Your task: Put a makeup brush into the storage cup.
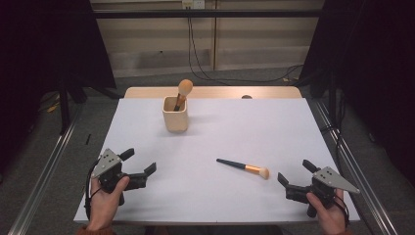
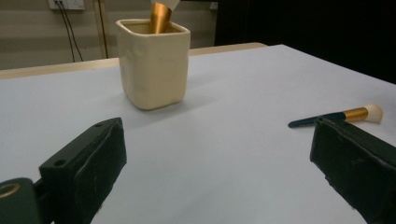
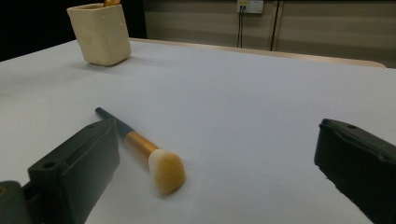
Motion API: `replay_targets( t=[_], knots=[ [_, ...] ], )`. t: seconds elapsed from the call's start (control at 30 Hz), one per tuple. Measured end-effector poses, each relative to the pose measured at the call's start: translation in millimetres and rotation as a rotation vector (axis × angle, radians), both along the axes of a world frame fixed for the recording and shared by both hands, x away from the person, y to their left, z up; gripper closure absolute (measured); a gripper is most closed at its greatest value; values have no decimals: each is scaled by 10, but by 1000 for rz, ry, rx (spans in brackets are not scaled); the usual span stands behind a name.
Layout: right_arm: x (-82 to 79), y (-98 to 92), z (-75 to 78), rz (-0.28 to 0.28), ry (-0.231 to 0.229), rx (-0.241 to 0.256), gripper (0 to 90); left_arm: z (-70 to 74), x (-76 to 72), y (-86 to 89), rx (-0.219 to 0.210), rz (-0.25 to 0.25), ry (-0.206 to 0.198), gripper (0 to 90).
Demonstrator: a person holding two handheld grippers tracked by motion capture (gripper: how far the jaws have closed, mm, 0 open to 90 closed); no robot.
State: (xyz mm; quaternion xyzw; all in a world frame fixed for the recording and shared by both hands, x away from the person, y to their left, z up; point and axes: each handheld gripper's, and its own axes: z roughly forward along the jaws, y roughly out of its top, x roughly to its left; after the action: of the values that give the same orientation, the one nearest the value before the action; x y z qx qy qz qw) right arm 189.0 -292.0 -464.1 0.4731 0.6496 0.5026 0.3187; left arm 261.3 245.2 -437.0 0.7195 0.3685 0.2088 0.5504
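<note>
A cream square cup [image 1: 175,113] stands toward the far left of the white table [image 1: 215,132], with one makeup brush [image 1: 183,91] upright in it. A second makeup brush [image 1: 244,168], dark handle, gold ferrule and pale bristles, lies flat on the table near the front right. My left gripper [image 1: 138,161] rests open at the front left, empty, pointing toward the cup [image 2: 153,63] with the loose brush [image 2: 345,115] off by its right jaw. Open and empty too, my right gripper [image 1: 295,173] sits at the front right, just right of the brush [image 3: 144,151]; the cup [image 3: 100,32] shows far off.
A bare wooden strip [image 1: 213,92] edges the table's far side. Metal rails [image 1: 44,171] run along both sides of the table. Cables [image 1: 205,73] lie on the floor beyond it, below a wall socket [image 1: 193,4].
</note>
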Motion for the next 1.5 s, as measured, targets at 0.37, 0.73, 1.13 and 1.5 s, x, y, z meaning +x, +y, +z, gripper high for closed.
replay_targets(
  t=[0.37, 0.73, 1.13, 1.5],
  knots=[
    [1, -2, 4, 5, -6, -1, 0, -96, -181, 86, 20, 16, -13, 36],
    [7, 0, 6, 14, -7, 2, 0, -112, -213, 121, 17, 28, -32, 36],
    [65, 52, 41, 67, -10, -9, 13, -138, -224, 194, 16, 50, -30, 36],
    [263, 161, 139, 128, -24, -8, 11, -143, -270, 249, 20, 57, -33, 36]
  ],
)
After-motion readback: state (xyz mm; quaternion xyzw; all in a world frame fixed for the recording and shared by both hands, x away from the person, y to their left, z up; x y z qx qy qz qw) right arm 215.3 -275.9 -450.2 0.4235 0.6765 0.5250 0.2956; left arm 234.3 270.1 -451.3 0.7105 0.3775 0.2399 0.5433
